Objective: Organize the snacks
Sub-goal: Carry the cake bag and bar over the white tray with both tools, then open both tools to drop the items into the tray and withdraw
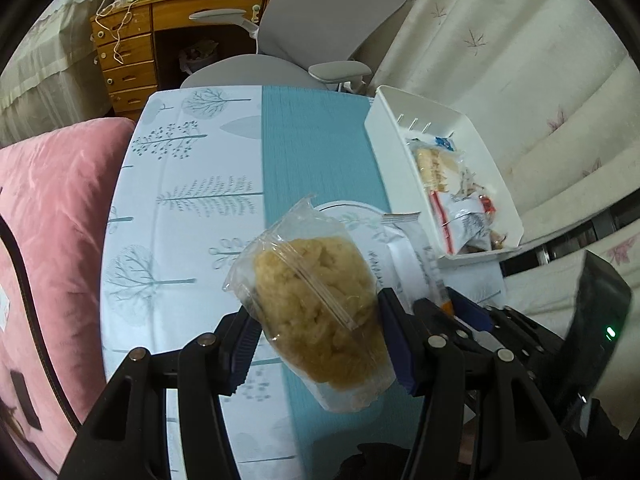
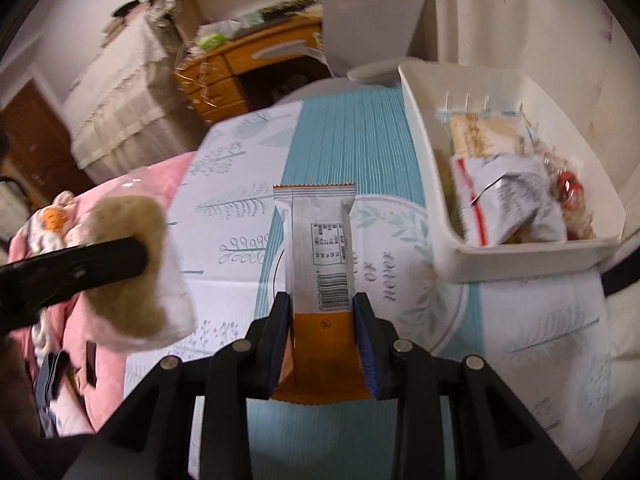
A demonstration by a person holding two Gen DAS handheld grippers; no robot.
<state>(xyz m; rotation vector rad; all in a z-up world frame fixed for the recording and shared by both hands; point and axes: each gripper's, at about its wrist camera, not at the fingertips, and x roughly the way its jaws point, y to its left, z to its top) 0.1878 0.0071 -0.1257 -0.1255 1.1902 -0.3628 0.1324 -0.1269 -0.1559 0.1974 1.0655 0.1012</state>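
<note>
with our left gripper [image 1: 316, 344] we hold a clear bag of puffed snack [image 1: 316, 312], the jaws closed on its sides, above the table [image 1: 180, 184]. our right gripper [image 2: 322, 344] has its jaws closed on a snack bar [image 2: 320, 264]. the white bin [image 2: 516, 258] with other snacks stands on the table's right side.

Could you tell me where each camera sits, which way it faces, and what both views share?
Left wrist: sits on the left tool, facing forward over the table; its black fingers clamp a clear bag of puffed snacks, and the right tool shows beside it.
Right wrist: sits on the right tool, facing across the table; its fingers clamp an orange-and-white snack bar, with the left tool's finger at left.
Shared: the white bin holding snacks, the table, grey chair and wooden desk.
</note>
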